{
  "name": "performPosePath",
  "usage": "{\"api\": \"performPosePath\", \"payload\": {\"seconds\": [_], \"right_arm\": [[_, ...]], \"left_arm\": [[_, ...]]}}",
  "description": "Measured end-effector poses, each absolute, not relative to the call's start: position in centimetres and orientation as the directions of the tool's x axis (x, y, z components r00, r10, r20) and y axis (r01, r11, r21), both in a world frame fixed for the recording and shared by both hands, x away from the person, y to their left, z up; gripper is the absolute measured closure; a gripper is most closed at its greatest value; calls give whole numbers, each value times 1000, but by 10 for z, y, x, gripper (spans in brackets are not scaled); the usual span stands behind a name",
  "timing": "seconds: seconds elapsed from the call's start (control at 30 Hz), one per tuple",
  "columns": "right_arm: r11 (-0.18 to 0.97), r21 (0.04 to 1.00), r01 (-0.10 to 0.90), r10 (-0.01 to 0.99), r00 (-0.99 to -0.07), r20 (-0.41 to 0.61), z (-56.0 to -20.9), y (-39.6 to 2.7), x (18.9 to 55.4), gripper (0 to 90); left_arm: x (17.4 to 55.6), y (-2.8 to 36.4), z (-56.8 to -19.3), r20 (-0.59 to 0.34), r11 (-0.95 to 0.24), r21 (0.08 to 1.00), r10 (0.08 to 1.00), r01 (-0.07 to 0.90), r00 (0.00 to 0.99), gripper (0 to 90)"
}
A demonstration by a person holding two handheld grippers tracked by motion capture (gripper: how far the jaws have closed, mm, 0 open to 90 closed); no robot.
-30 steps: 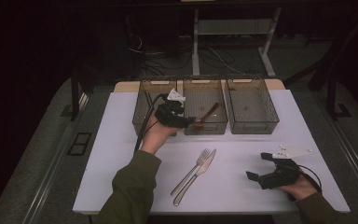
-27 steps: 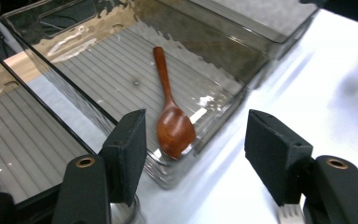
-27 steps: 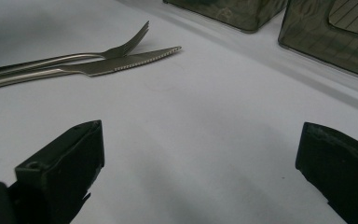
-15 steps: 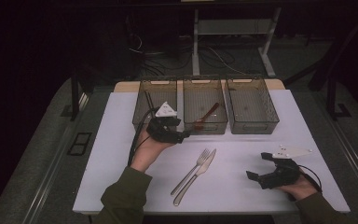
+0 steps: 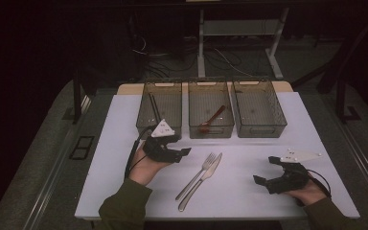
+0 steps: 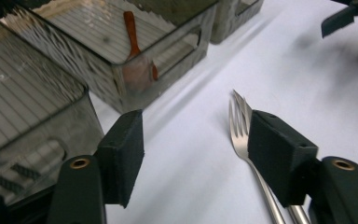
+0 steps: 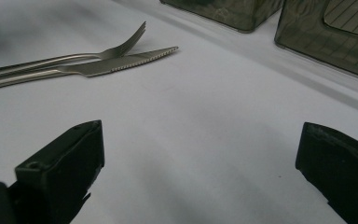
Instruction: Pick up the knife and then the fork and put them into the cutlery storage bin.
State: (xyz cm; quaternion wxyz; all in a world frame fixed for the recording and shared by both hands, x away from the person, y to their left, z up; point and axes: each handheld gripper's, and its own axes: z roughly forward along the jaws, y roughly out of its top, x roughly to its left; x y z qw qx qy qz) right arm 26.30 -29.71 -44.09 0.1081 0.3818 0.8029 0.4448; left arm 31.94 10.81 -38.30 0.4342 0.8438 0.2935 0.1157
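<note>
White table [image 5: 124, 143]; tool [image 6: 193, 154] pad hides fork [image 6: 240, 121] handle.

A white counter [image 5: 124, 143] carries three clear bins in a row along its far edge: the left bin [image 5: 159, 106], the middle bin [image 5: 210, 108] and the right bin [image 5: 258, 108]. Nearer, on bare counter, a fork [image 5: 196, 176] and a knife [image 5: 203, 179] lie side by side, touching, tips toward the bins.
</note>
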Motion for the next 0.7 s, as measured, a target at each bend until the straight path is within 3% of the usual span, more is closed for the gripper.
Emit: {"api": "performPosePath", "payload": {"seconds": [0.23, 0.5, 0.7], "right_arm": [[314, 796, 517, 710, -684, 165, -441, -297, 263, 15], [316, 795, 517, 711, -684, 163, -441, -296, 263, 15], [317, 795, 517, 713, -683, 160, -441, -297, 262, 15]], "left_arm": [[298, 118, -394, -57, -474, 790, 574, 389, 817, 546], [280, 121, -408, -94, -520, 757, 510, 394, 855, 863], [271, 114, -418, -128, -536, 739, 482, 408, 867, 889]]}}
